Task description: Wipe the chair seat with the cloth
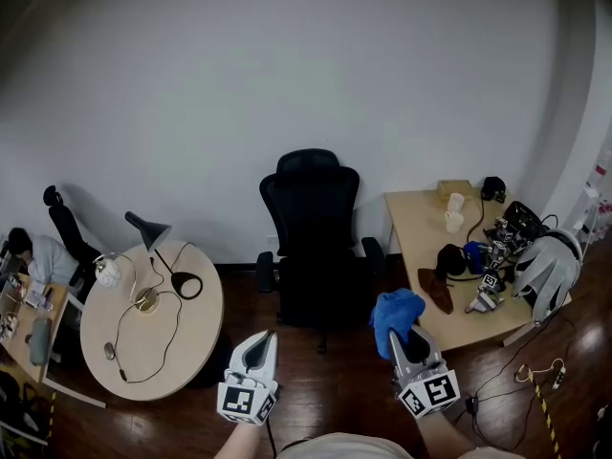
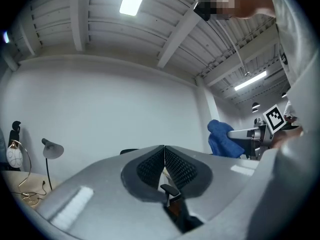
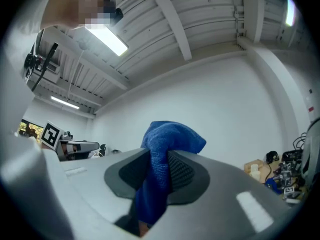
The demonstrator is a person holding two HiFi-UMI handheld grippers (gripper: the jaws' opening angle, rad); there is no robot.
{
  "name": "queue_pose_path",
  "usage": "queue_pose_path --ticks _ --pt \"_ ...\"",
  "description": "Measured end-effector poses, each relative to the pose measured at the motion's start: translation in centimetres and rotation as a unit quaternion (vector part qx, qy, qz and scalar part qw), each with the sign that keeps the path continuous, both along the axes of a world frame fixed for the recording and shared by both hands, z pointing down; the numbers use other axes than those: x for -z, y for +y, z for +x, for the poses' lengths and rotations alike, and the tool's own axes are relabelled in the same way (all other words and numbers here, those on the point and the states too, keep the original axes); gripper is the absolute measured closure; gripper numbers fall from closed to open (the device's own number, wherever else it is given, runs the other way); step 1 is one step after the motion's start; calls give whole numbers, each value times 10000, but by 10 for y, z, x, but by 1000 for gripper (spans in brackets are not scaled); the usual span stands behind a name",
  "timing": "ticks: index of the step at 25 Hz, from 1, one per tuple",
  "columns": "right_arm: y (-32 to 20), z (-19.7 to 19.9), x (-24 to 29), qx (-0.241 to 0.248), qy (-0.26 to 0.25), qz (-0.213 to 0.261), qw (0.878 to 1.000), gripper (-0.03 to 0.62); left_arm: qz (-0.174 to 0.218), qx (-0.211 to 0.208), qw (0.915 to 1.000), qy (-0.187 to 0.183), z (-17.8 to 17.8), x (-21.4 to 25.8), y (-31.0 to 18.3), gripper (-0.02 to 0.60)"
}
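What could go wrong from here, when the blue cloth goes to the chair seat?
1. The cloth is pinched as a bunch in the right gripper; dragging it over the seat could pull it out.
2. The chair may swivel when pushed, and the left gripper, shut and empty, is not steadying it.
3. The armrests stand on both sides of the seat; the gripper could knock one.

Soft, napped blue cloth (image 1: pixel 395 314), matt black chair (image 1: pixel 311 228), glossy dark wooden floor (image 1: pixel 335 390), pale matt wooden desk (image 1: pixel 421 232).
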State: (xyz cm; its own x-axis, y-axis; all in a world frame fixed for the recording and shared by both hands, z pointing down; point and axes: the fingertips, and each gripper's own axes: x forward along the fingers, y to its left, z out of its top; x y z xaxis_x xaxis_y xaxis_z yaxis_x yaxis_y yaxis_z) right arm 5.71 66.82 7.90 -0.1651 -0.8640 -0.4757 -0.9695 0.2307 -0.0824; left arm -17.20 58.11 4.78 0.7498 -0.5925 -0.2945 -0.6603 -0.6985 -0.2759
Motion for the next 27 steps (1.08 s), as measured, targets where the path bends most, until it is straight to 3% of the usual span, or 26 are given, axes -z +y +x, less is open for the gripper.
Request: queue_pose_path --ticks 8,16,27 --pt "7 -28 12 57 -156 11 9999 502 48 50 10000 25 -32 15 14 543" --pt "19 -38 9 -29 -170 -88 9998 502 35 -97 9999 93 -41 15 26 543" --pt "34 -47 18 27 -82 25 10000 502 326 -279 9990 113 -39 27 51 541"
